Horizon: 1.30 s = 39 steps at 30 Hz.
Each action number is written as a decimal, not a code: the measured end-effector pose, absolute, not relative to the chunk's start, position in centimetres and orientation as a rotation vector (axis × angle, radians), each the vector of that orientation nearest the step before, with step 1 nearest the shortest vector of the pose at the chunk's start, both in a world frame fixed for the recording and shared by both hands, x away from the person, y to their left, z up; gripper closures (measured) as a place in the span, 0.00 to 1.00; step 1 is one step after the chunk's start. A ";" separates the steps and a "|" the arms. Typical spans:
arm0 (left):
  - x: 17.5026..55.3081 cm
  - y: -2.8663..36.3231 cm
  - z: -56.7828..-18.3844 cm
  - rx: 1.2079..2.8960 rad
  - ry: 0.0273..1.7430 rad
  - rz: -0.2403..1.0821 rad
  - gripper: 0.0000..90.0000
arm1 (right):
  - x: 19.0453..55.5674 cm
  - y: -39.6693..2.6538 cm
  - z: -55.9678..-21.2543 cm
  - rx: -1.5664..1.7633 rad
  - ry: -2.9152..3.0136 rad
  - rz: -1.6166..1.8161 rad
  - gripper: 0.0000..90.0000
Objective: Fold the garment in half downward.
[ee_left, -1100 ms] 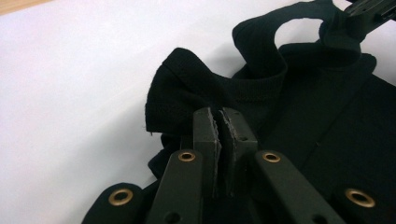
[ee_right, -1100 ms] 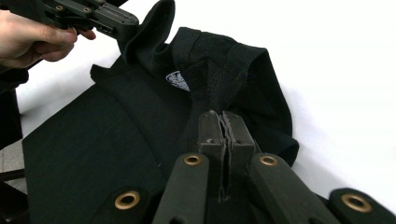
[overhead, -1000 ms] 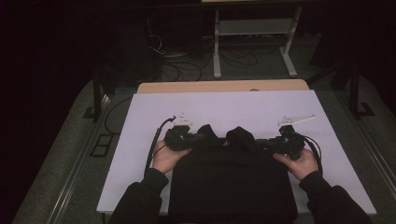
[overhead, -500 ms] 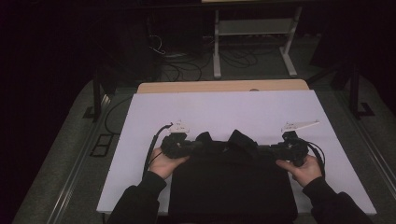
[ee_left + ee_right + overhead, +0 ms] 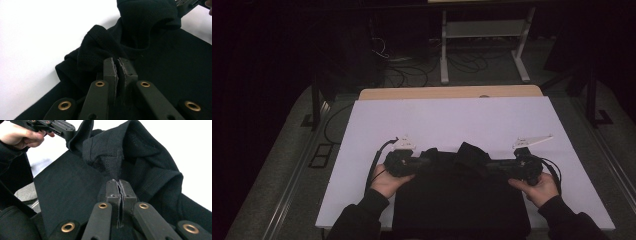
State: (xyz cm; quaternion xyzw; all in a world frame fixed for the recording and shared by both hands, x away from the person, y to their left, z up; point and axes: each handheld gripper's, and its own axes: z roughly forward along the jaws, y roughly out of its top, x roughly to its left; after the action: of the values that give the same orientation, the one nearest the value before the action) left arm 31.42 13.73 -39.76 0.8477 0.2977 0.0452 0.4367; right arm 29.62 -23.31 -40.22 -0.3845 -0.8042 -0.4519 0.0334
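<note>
1. Cloth (image 5: 462,205) is the thing here: a black piece of clothing lying flat on the white worktop (image 5: 452,120), at the near edge, between the person's two hands. Its far edge is bunched up into folds.
2. It looks soft and floppy. I think it is light, and it will bend and sag wherever nothing holds it up. It will not break, and it does not look slippery.
3. The thick stitched edge in the bunched part looks like the best place to take hold, one spot on each side, so the cloth hangs evenly.
4. The left gripper (image 5: 117,65) has its fingers squeezed together right at the bunched folds. It seems to pinch the cloth, but black on black makes it hard to be sure how much is caught.
5. The right gripper (image 5: 120,187) has its fingers squeezed together too, right at a seam of the folds, and it seems to pinch the cloth there.
6. The room is very dark in the high view, so the cloth is just a black shape. I cannot tell what kind of clothing it is.
7. The near part of the cloth runs off the bottom of the high view, and the sleeves of the person cover some of it.
</note>
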 end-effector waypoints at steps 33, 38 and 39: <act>28.0 14.9 -40.8 2.150 0.736 0.017 0.94 | 26.5 -23.3 -40.9 -1.142 -2.426 -1.276 0.96; 27.4 15.1 -40.9 2.151 0.740 -0.003 0.94 | 25.9 -23.4 -41.1 -1.135 -2.417 -1.255 0.96; 27.3 15.1 -41.0 2.151 0.741 -0.007 0.94 | 25.9 -23.4 -41.1 -1.125 -2.422 -1.251 0.96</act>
State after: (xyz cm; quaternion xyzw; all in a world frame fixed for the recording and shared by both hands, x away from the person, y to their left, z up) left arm 27.35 15.14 -40.95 0.8580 0.2957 -0.0028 0.4200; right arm 25.86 -23.38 -41.13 -0.3796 -0.8175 -0.4224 0.0962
